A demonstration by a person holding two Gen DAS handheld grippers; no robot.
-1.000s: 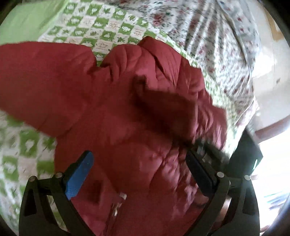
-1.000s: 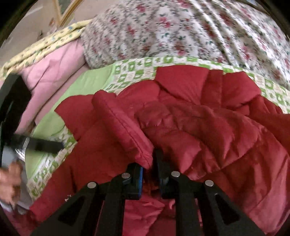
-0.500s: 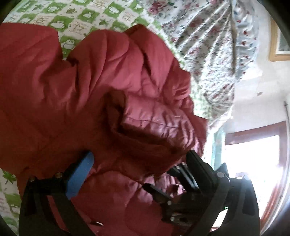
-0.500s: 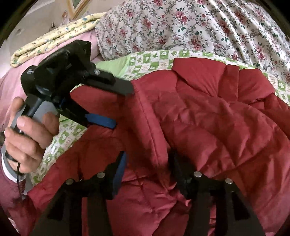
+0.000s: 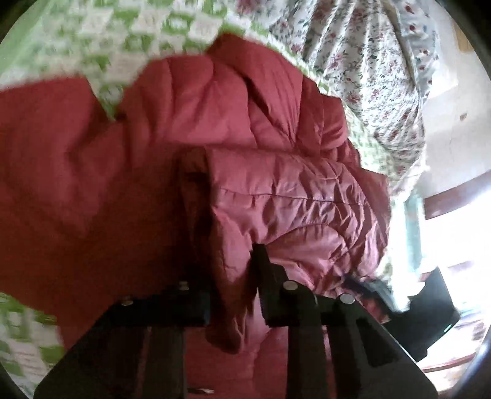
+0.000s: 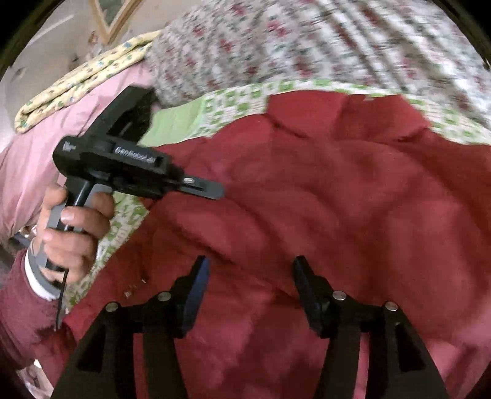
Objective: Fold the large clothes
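A red quilted jacket (image 5: 190,129) lies spread on the bed and fills most of both views; it also shows in the right wrist view (image 6: 337,190). My left gripper (image 5: 233,294) is shut on a raised fold of the jacket's edge (image 5: 291,221). Seen from the right wrist view, the left gripper (image 6: 211,190) reaches in from the left, held by a hand (image 6: 73,227). My right gripper (image 6: 250,276) is open and empty just above the jacket's lower part.
The bed has a green-and-white checked sheet (image 5: 147,27). A floral quilt (image 6: 307,46) is bunched behind the jacket. A pink blanket (image 6: 36,159) and a yellow patterned one (image 6: 79,83) lie at the left. A bright window (image 5: 454,233) is at the right.
My right gripper has let go of the jacket fold and opened. My left gripper moved in over the jacket and closed on the raised fold.
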